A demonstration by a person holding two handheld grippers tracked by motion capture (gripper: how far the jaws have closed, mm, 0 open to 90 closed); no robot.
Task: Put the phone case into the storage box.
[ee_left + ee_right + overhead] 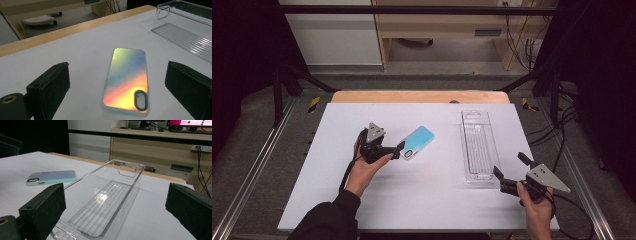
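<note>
White sheeting is covering the surface (362, 200) we are working at, with a wooden edge showing along its far side. On the right half, a clear plastic tray (478, 147) is lying with its long axis running away from us. Our right tool (510, 173) is waiting just beside the tray's near end with its jaws spread wide, gripping nothing. Left of centre, an iridescent phone case (417, 142) is lying flat on the sheeting, well apart from the tray. Our left tool (399, 150) is the nearer one; we are holding it at the case's camera-cutout end, jaws wide apart and empty. From this tool the case's long axis is pointing straight ahead, so we judge the jaws are straddling its width, ready to close across its narrow sides.
</note>
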